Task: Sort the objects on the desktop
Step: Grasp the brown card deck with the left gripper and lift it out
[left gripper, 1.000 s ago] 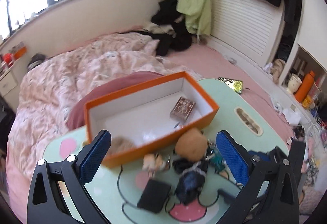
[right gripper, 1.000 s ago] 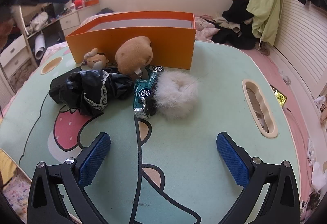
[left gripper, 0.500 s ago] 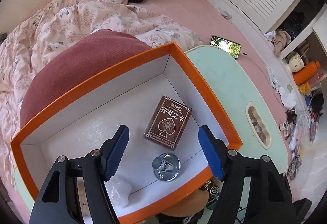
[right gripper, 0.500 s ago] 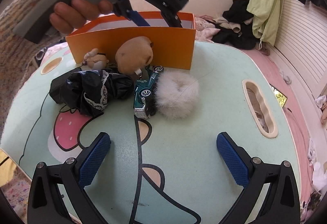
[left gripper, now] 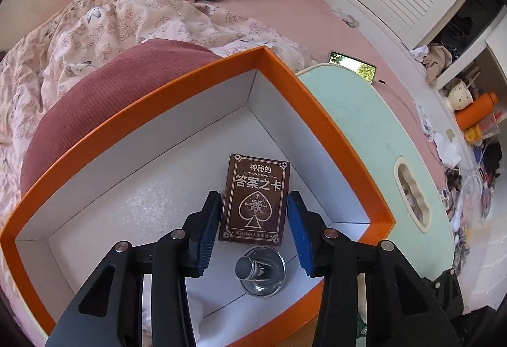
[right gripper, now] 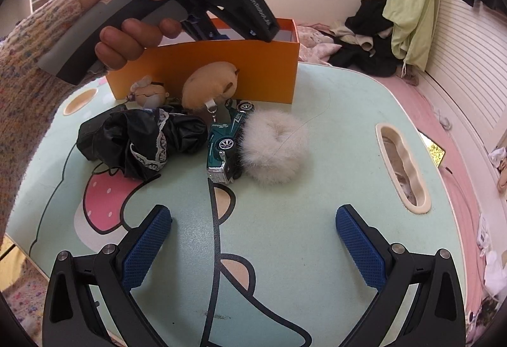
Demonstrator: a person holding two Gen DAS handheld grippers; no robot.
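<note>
I have the left gripper (left gripper: 254,231) inside the orange box (left gripper: 320,122), jaws closing around the brown card deck (left gripper: 256,198), whose long axis runs along my fingers. The right gripper (right gripper: 253,247) waits wide apart over the tabletop (right gripper: 332,125).

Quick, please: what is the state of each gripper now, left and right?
Left gripper: closing around the brown card box in the orange box; grip not confirmed.
Right gripper: open, empty.
</note>
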